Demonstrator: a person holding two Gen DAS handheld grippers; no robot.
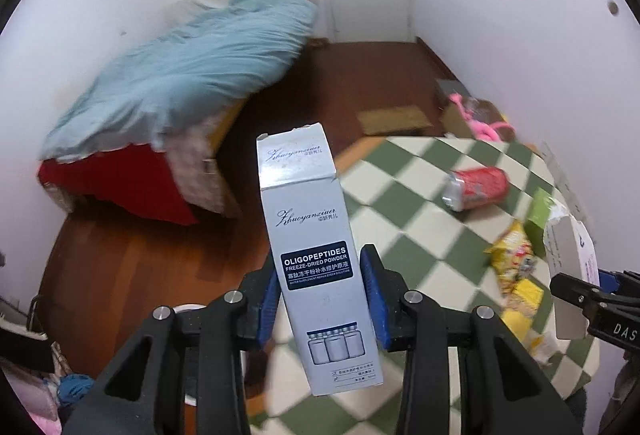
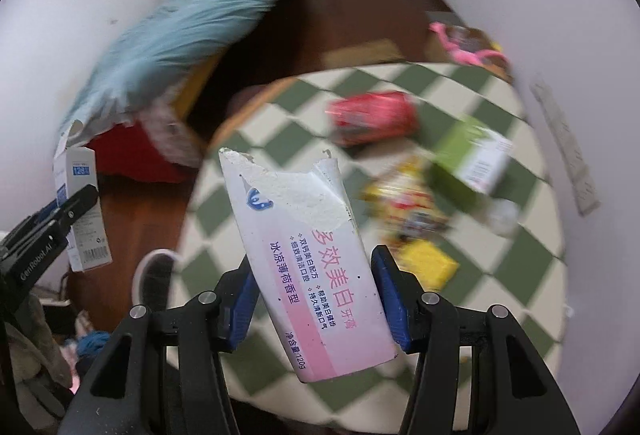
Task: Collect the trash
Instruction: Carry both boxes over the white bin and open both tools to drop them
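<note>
The pale blue carton (image 1: 320, 259) stood upright, clamped in the left gripper (image 1: 323, 295); the torn toothpaste box (image 2: 308, 267) sat pinched in the right gripper (image 2: 316, 299), both lifted above the checkered table (image 1: 400, 219). Thin card could crush or slide free, and the red can (image 1: 476, 187) might roll if bumped.

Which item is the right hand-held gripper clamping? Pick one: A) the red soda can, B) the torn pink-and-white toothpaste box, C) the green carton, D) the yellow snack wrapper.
B: the torn toothpaste box sits pinched in the right hand-held gripper, while the red can, green carton and yellow wrapper lie on the checkered tablecloth.
</note>
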